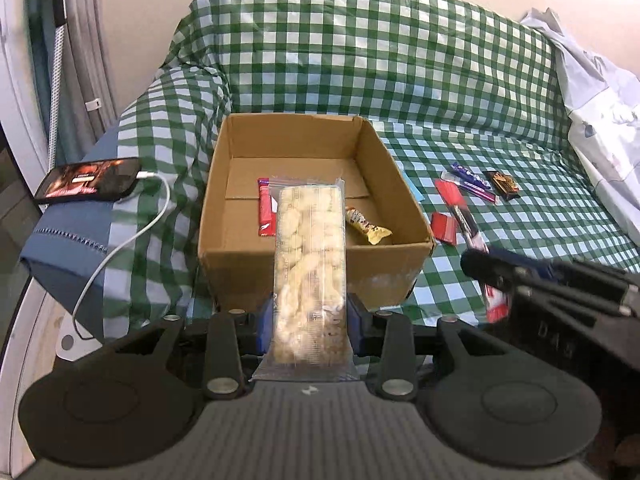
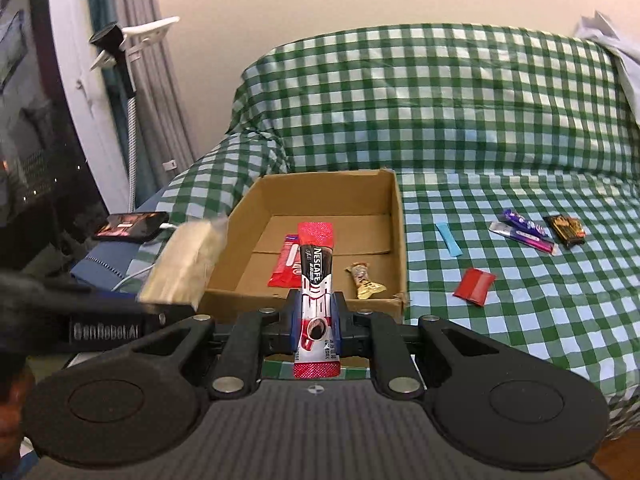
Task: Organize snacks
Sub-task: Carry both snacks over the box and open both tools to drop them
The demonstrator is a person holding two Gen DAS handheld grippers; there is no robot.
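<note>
My left gripper (image 1: 310, 316) is shut on a clear packet of pale puffed snacks (image 1: 310, 264) and holds it just before the near wall of the open cardboard box (image 1: 312, 280). My right gripper (image 2: 316, 316) is shut on a red, black and white Nescafe stick (image 2: 316, 276), also at the box's near wall (image 2: 248, 298). In the box lie a red packet (image 1: 265, 210) and a gold-ended candy bar (image 1: 366, 226). The left gripper with its packet (image 2: 184, 264) shows at the left of the right wrist view.
On the green checked cloth right of the box lie a light blue stick (image 2: 449, 239), a red sachet (image 2: 474, 286), purple bars (image 2: 524, 232) and a dark gold packet (image 2: 566, 230). A charging phone (image 1: 88, 180) lies left of the box. White bedding (image 1: 600, 112) is at far right.
</note>
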